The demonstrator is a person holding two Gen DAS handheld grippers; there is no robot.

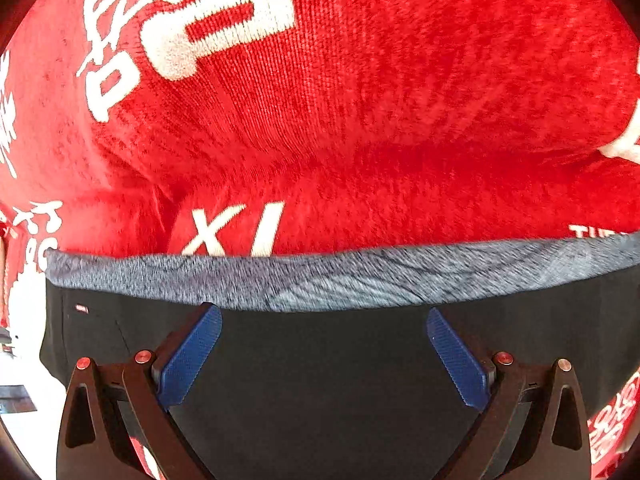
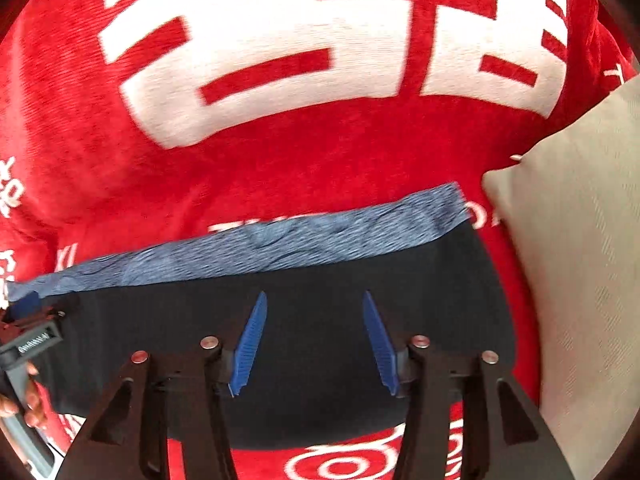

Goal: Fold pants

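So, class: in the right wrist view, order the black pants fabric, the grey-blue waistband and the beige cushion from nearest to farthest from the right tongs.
1. Black pants fabric, directly under the right tongs.
2. Grey-blue waistband, just beyond the tips.
3. Beige cushion, far right.

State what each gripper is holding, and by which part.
Nothing: the left gripper and right gripper are both open above the pants.
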